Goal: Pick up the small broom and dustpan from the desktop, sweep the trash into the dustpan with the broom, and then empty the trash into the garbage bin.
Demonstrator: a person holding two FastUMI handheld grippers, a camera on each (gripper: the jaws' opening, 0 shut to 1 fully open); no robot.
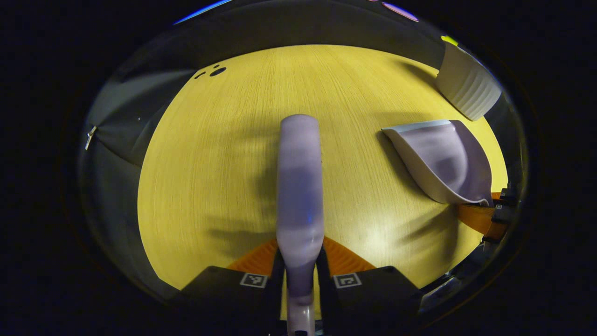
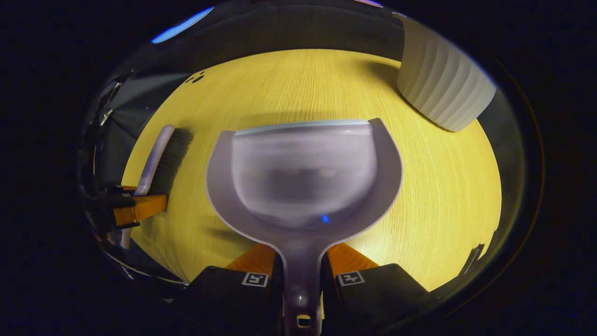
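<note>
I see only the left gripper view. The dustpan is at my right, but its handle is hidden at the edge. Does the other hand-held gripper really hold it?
Observer: Yes. In the right gripper view, the right hand-held gripper has both fingers pressed on the handle of the dustpan.
Operator: Thank you. From here I see only the back of my broom. On which side are its bristles?
Observer: The right gripper view shows the broom from the side. Its dark bristles point toward the dustpan, and the left hand-held gripper grips its handle.
</note>
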